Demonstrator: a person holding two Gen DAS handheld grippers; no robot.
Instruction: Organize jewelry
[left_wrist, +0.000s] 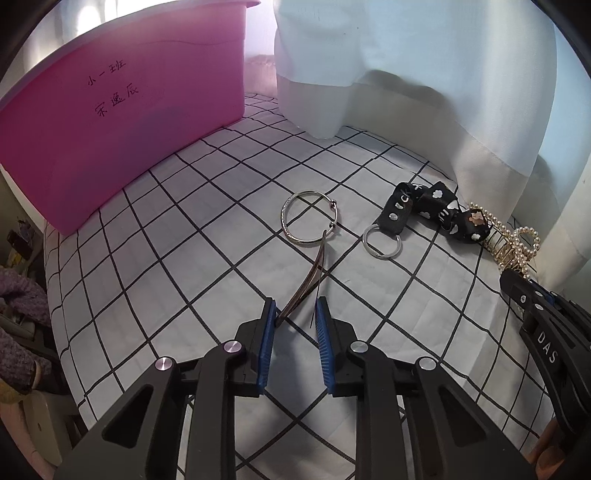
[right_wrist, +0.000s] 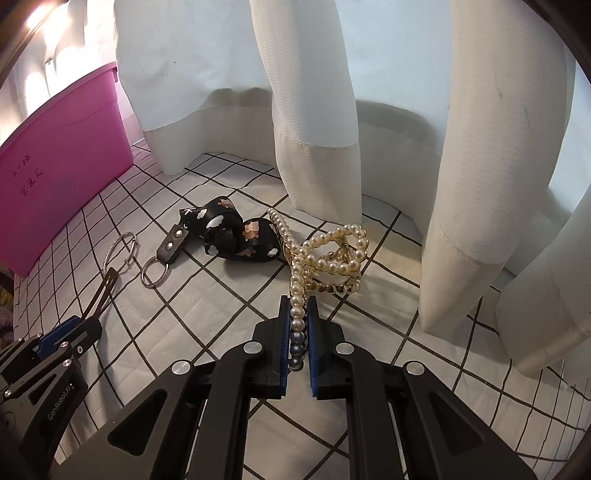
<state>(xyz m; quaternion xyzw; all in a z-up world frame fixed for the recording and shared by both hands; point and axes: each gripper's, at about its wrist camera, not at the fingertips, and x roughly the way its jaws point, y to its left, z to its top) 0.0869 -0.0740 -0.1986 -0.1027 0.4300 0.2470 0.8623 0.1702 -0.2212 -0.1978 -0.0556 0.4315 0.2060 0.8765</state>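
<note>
Right gripper (right_wrist: 298, 328) clamps the pearl hair claw's (right_wrist: 328, 258) arm.

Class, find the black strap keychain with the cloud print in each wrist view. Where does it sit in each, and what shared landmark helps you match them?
Left wrist view: black strap keychain, right of centre, beside the large silver ring.
Right wrist view: left of centre, next to the pearl hair claw.
Shared landmark: pink bin, at left in both.
</note>
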